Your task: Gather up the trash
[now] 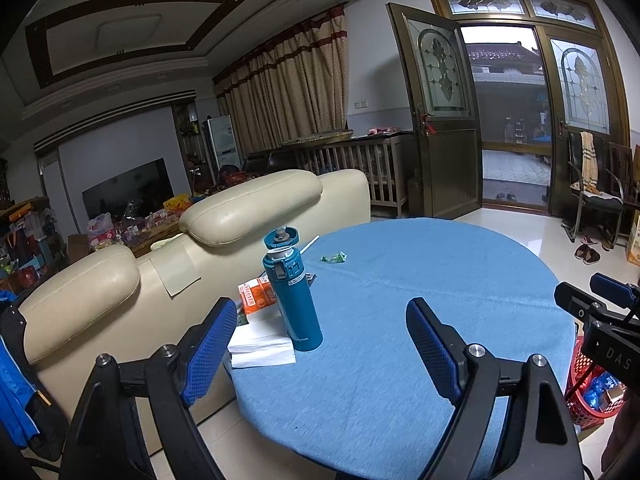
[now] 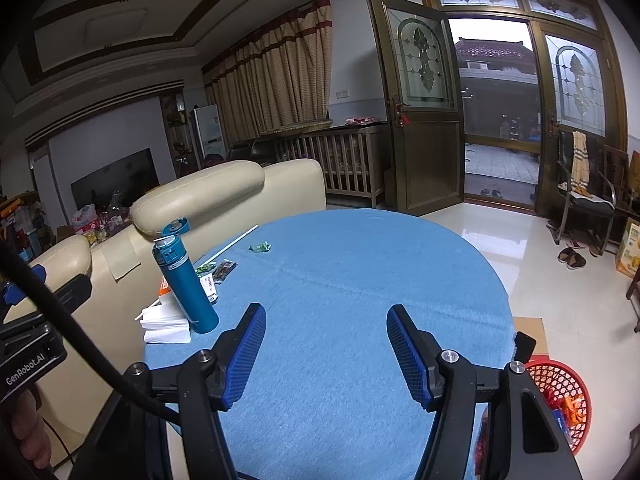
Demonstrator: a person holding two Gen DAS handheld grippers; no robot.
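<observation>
A round table with a blue cloth point(image 1: 400, 320) point(image 2: 352, 300) carries the trash. A green candy wrapper point(image 1: 334, 257) point(image 2: 260, 247) lies toward the far side. A white straw point(image 1: 310, 243) point(image 2: 232, 245), dark wrappers point(image 2: 224, 270) and an orange packet point(image 1: 256, 298) lie near the left edge. A red mesh basket point(image 1: 588, 392) point(image 2: 560, 396) holding wrappers stands on the floor at the right. My left gripper point(image 1: 322, 344) hovers open over the near table, nothing between its fingers. My right gripper point(image 2: 326, 350) is also open and empty above the cloth.
A teal flask point(image 1: 294, 296) point(image 2: 188, 284) with its lid flipped up stands by folded white paper point(image 1: 262, 346) point(image 2: 166, 326). A cream sofa point(image 1: 160, 272) presses against the table's left side. A cardboard piece point(image 2: 530, 334) lies by the basket. A chair point(image 1: 592, 188) and slippers point(image 2: 572, 258) sit right.
</observation>
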